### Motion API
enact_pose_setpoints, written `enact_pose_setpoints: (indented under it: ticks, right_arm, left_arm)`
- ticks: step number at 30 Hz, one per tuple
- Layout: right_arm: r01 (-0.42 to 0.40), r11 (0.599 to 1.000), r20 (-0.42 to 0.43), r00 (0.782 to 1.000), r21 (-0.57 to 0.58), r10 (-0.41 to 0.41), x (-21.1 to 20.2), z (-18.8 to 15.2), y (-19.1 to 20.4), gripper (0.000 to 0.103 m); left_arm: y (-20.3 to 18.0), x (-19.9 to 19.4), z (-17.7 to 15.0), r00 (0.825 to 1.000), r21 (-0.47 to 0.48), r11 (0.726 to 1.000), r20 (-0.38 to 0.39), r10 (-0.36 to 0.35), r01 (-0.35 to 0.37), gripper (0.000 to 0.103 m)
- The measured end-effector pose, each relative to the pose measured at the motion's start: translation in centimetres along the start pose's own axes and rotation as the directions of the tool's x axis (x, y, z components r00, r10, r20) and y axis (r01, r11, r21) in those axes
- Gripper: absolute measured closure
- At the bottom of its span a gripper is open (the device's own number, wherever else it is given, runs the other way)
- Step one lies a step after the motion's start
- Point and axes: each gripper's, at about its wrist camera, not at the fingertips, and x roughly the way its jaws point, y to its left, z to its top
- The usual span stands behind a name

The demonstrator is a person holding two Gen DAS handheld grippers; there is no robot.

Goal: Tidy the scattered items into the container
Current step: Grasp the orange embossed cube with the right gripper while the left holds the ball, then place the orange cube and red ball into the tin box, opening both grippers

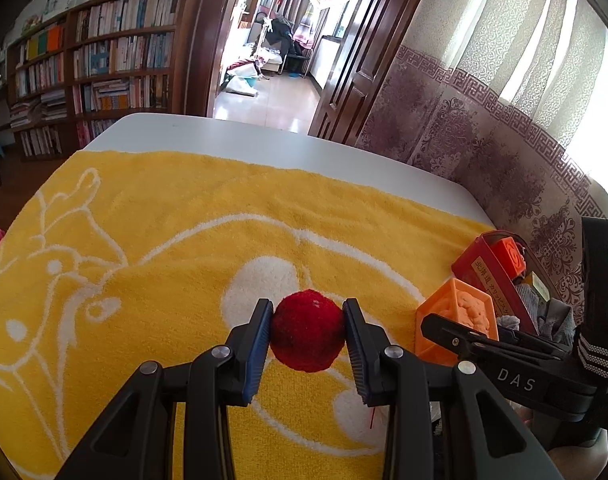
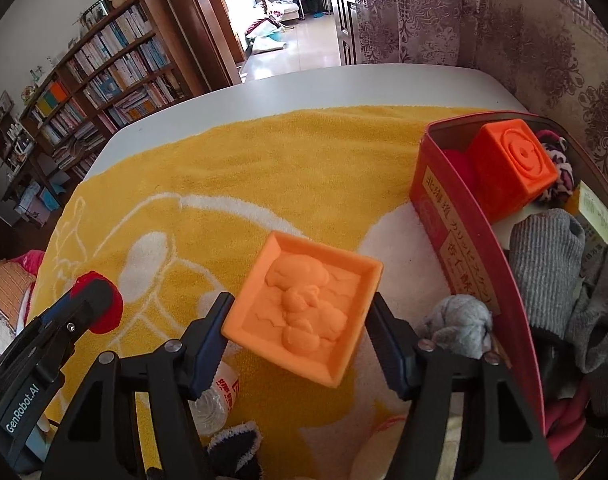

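Note:
My left gripper (image 1: 307, 334) is shut on a red pom-pom ball (image 1: 307, 330) and holds it above the yellow towel (image 1: 164, 220); the ball also shows in the right wrist view (image 2: 108, 308). My right gripper (image 2: 300, 320) is shut on a light orange embossed cube (image 2: 304, 312), held above the towel just left of the red tin container (image 2: 443, 216). The cube also shows in the left wrist view (image 1: 459, 320). The tin holds a darker orange cube (image 2: 511, 164), grey socks (image 2: 547, 264) and a patterned pom-pom (image 2: 559, 168).
A clear plastic bottle (image 2: 216, 400) and a black-and-white fuzzy item (image 2: 236, 448) lie on the towel under my right gripper. A grey sock ball (image 2: 459, 328) sits at the tin's near wall. The white table (image 1: 264, 148) borders a curtain (image 1: 483, 140) on the right.

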Motion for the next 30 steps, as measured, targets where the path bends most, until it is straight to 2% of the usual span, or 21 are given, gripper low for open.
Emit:
enact_pose_setpoints:
  ticks: [5, 9, 13, 16, 21, 25, 30]
  right_arm:
    - [-0.092, 0.996, 0.087, 0.992, -0.004, 0.093, -2.8, -0.2, -0.2, 0.042]
    - [-0.112, 0.994, 0.187, 0.976, 0.005, 0.109, -6.4, 0.0, -1.3, 0.042]
    - [-0.124, 0.99, 0.294, 0.951, 0.066, 0.099, -10.0, 0.3, -3.9, 0.042]
    - [-0.104, 0.987, 0.361, 0.931, 0.121, 0.054, -12.6, -0.2, -6.7, 0.042]
    - [-0.002, 0.973, 0.408, 0.908, 0.231, -0.095, -15.3, -1.1, -12.1, 0.042]
    - [0.049, 0.944, 0.394, 0.901, 0.325, -0.183, -15.5, -1.9, -16.3, 0.042]
    - [0.072, 0.933, 0.354, 0.912, 0.354, -0.205, -13.9, -2.4, -18.5, 0.042]
  left_arm:
    - [-0.2, -0.1, 0.0, 1.0, 0.006, 1.0, 0.002, 0.0, 0.0, 0.065]
    - [-0.6, -0.4, 0.0, 1.0, 0.016, 1.0, 0.011, -0.002, 0.002, 0.065]
    - [-1.4, -0.8, -0.1, 1.0, 0.036, 0.999, 0.02, -0.009, 0.008, 0.065]
    - [-2.3, -1.1, -0.2, 1.0, 0.056, 0.998, 0.023, -0.017, 0.016, 0.065]
    - [-3.9, -1.2, -0.4, 0.999, 0.091, 0.996, 0.022, -0.024, 0.022, 0.065]
    - [-5.0, -1.2, -0.7, 1.0, 0.11, 0.994, 0.014, -0.028, 0.026, 0.065]
    - [-6.6, -1.1, -0.8, 1.0, 0.135, 0.99, 0.007, -0.029, 0.028, 0.065]
